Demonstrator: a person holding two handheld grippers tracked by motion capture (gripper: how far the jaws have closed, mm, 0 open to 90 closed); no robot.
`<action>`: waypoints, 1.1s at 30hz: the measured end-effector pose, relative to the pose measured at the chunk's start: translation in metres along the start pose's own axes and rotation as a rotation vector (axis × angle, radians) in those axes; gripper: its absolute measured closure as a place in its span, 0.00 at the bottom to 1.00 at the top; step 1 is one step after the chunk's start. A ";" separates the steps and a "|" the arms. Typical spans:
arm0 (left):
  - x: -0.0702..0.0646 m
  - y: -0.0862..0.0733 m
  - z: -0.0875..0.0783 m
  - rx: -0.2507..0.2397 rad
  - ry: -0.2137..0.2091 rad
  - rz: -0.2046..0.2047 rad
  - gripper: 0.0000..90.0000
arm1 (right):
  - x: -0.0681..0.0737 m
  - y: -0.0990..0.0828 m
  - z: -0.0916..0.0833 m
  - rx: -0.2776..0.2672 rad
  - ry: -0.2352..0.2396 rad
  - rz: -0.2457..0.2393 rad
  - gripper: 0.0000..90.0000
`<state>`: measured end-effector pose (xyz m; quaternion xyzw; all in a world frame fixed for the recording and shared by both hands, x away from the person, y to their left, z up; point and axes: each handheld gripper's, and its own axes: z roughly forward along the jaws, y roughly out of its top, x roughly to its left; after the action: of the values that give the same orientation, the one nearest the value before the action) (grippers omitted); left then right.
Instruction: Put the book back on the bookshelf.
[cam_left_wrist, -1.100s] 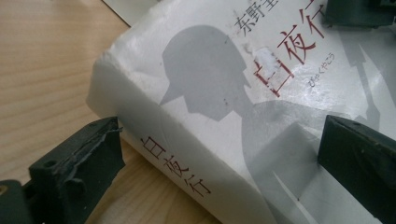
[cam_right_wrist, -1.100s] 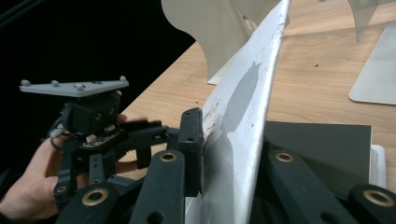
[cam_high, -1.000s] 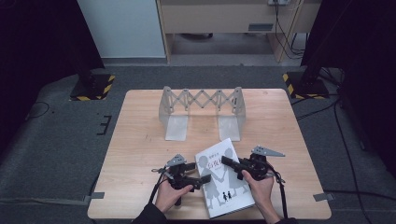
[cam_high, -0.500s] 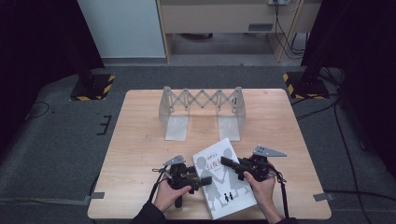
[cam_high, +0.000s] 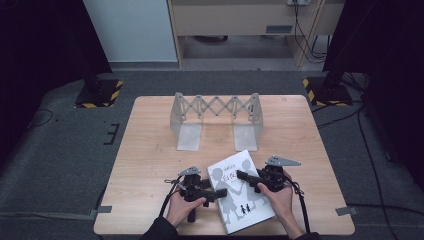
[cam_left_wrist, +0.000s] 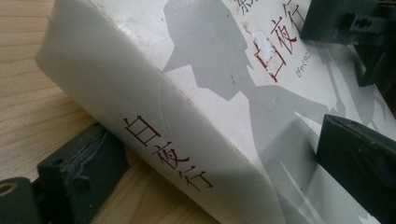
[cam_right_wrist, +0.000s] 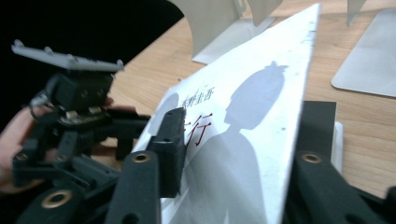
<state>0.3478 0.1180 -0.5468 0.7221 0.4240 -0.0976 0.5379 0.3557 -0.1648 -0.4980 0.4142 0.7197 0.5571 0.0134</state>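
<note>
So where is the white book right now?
In the high view the white book lies near the table's front edge, between the left gripper and right gripper, before the metal rack.

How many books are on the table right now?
1: a white book lies at the table's near edge, in front of the empty metal rack.

Lighting's fine on my end: the table is evenly lit from overhead w/ only soft shadows, but the room around it drops off to near black on both sides. Left gripper view is crisp on the book spine, a bit washed out on the white cover. Right gripper view is soft, w/ its own jaws up close totally out of focus and a black corner top left.
</note>
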 end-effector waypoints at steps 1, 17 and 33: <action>-0.001 0.000 0.001 -0.007 0.017 0.009 0.01 | -0.001 -0.001 0.001 0.016 -0.013 -0.022 0.60; -0.004 0.001 0.002 0.008 0.068 0.036 0.06 | -0.012 -0.009 -0.011 0.094 -0.167 -0.107 0.40; -0.005 0.001 0.004 0.008 0.080 0.042 0.06 | -0.024 -0.022 -0.003 0.110 -0.112 0.005 0.31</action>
<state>0.3466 0.1120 -0.5443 0.7363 0.4296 -0.0592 0.5194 0.3570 -0.1826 -0.5248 0.4468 0.7462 0.4926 0.0294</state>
